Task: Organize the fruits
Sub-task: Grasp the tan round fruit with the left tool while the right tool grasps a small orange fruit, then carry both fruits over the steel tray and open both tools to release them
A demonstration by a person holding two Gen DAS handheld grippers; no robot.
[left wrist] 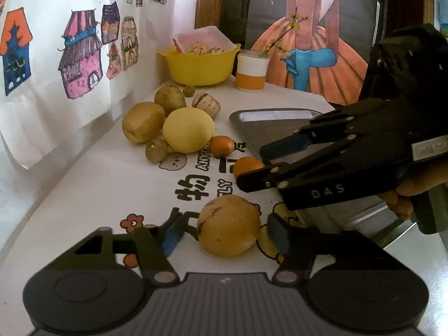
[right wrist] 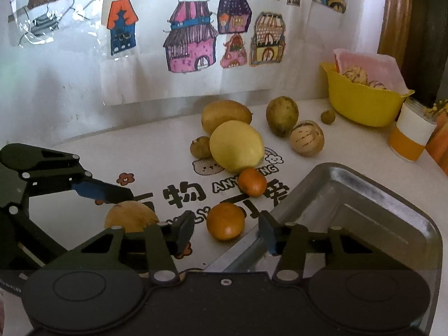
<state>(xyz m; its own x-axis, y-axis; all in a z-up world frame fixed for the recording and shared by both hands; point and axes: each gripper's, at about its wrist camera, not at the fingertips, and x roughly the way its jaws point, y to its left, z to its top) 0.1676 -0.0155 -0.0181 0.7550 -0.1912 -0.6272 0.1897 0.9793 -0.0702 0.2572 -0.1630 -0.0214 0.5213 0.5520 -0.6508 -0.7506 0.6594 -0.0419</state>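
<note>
On the white printed tabletop (right wrist: 84, 151), the left gripper (left wrist: 224, 232) has its jaws wide around a round tan fruit (left wrist: 229, 225), neither pad quite closing on it. To its right, the right gripper (right wrist: 226, 231) gapes empty before a small orange citrus (right wrist: 225, 221), beside the metal tray (right wrist: 378, 210).

Loose fruit lies scattered on a white printed tabletop. A round tan fruit with a dark crack (left wrist: 229, 226) sits nearest, upright, apart from the rest. Farther off, two small glossy orange fruits (right wrist: 225, 221) (right wrist: 252, 182) lie just beside a grey metal tray's (right wrist: 372, 196) left edge. Beyond them a large yellow lemon (right wrist: 237, 146) touches a brown kiwi (right wrist: 225, 114) and a small brownish fruit (right wrist: 200, 147). To the right rest an olive-green oval fruit (right wrist: 281, 116) and a striped cream melon-like fruit (right wrist: 307, 138). Similar striped fruits fill the far yellow plastic bowl (right wrist: 364, 103).
</note>
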